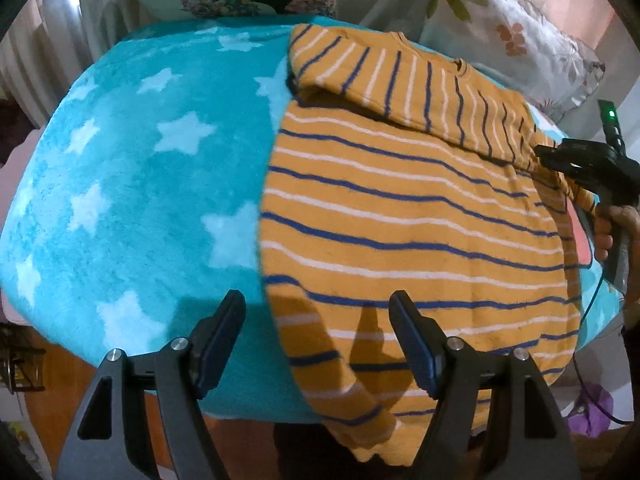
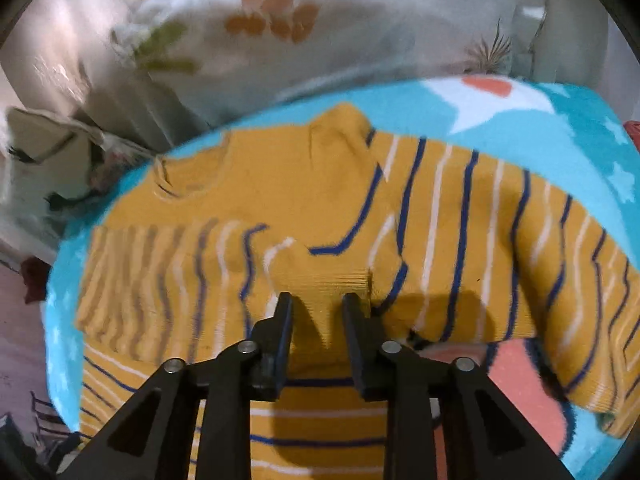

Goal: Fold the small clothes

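Striped yellow sweater lies on a star-print turquoise blanket.
Left gripper gapes wide, empty; right gripper stands narrowly parted above a folded sleeve cuff.

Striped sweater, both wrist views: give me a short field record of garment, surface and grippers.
garment: yellow striped sweater, one sleeve folded across the chest
surface: turquoise star blanket
left gripper: open, empty, over the sweater's hem edge
right gripper: fingers apart, sleeve cuff just beyond their tips, not clamped
background: floral pillow
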{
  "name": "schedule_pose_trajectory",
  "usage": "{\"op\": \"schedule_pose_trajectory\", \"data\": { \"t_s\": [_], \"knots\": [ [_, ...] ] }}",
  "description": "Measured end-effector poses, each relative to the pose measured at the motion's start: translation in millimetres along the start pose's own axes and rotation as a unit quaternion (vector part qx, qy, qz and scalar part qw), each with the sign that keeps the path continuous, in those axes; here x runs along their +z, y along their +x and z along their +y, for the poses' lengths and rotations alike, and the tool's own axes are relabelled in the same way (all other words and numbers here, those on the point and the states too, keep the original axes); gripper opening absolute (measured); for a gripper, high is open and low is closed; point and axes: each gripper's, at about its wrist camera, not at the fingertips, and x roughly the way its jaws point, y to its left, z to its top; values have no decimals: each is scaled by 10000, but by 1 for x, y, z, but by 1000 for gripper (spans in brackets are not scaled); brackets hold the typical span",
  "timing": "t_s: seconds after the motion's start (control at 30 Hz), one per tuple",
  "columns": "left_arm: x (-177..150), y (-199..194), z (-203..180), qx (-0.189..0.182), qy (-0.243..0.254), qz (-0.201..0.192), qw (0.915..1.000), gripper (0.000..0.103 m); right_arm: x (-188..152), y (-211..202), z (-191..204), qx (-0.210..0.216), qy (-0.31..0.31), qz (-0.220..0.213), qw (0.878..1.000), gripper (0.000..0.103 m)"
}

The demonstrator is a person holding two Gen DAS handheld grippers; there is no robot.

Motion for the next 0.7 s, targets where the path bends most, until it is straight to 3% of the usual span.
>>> {"op": "schedule_pose_trajectory", "data": {
  "t_s": [0.07,0.17,0.23,0.4,0.53,0.7],
  "knots": [
    [-2,-3,-9,-8,2,-12,10000,73,-4,1,-12,-110,149,25,9998,28],
    [4,-7,-27,9,125,-162,9998,73,-13,-15,-37,93,326,-11,9994,28],
    [10,-8,-42,-58,214,-219,9995,73,-24,-28,-54,-301,288,-55,9991,39],
    [21,-5,-93,-352,559,-286,9974,73,-60,-95,-130,-399,957,-490,9934,40],
    [25,4,-139,-594,987,-185,9932,73,-91,-151,-205,-859,1794,-1018,9747,56],
    [26,9,-204,-831,1626,-152,9831,73,-120,-163,-275,-1191,2576,-951,9542,57]
  ]
}}
